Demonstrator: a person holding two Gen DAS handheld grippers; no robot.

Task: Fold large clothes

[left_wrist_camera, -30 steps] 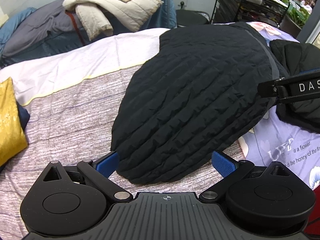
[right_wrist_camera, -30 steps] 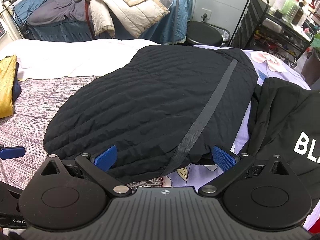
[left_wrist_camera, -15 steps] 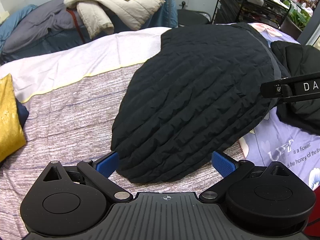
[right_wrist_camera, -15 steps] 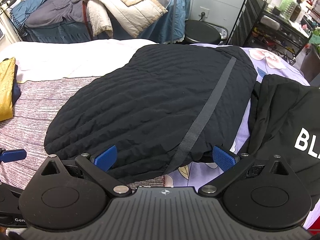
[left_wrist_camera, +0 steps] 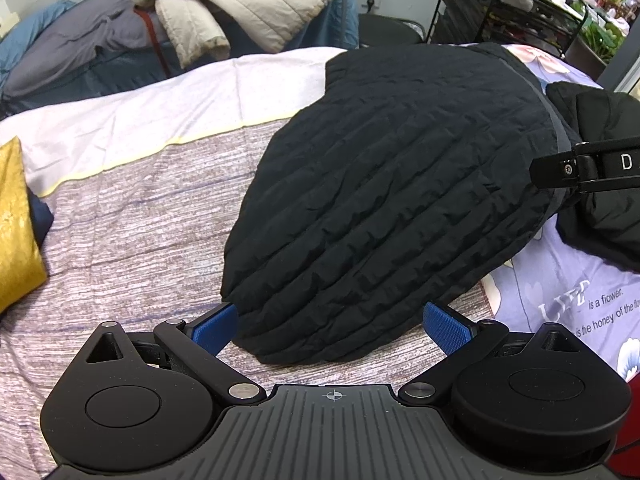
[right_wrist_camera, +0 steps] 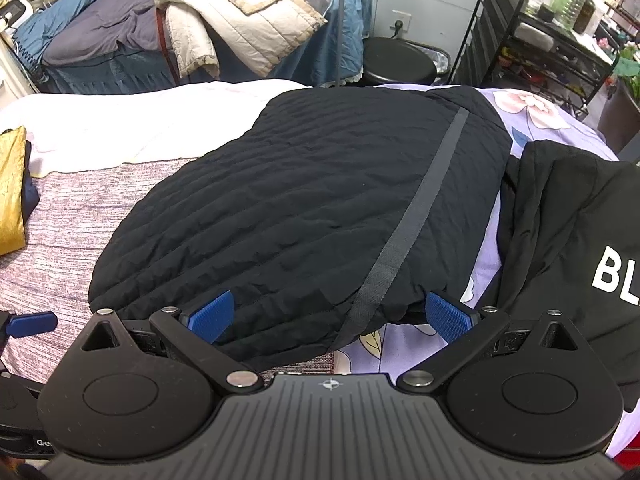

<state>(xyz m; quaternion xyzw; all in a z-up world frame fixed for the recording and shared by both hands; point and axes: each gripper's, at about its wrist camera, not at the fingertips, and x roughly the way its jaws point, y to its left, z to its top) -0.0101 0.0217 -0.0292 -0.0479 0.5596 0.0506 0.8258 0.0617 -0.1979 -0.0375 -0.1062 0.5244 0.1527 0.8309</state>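
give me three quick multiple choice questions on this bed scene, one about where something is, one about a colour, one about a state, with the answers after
1. Where does the garment with white lettering lie relative to the black quilted jacket?
A. on top of it
B. beside it, on its right in the right wrist view
C. on the far bed

2. What colour is the cushion at the left edge of the bed?
A. golden yellow
B. red
C. green

3. How do the left gripper and the right gripper stand?
A. both shut on the jacket
B. left shut, right open
C. both open, at the jacket's near hem

Answers:
1 B, the lettered garment sits next to the jacket on the floral purple sheet.
2 A, the cushion's fabric is shiny gold.
3 C, each gripper's blue pads are spread wide apart, with nothing pinched between them.
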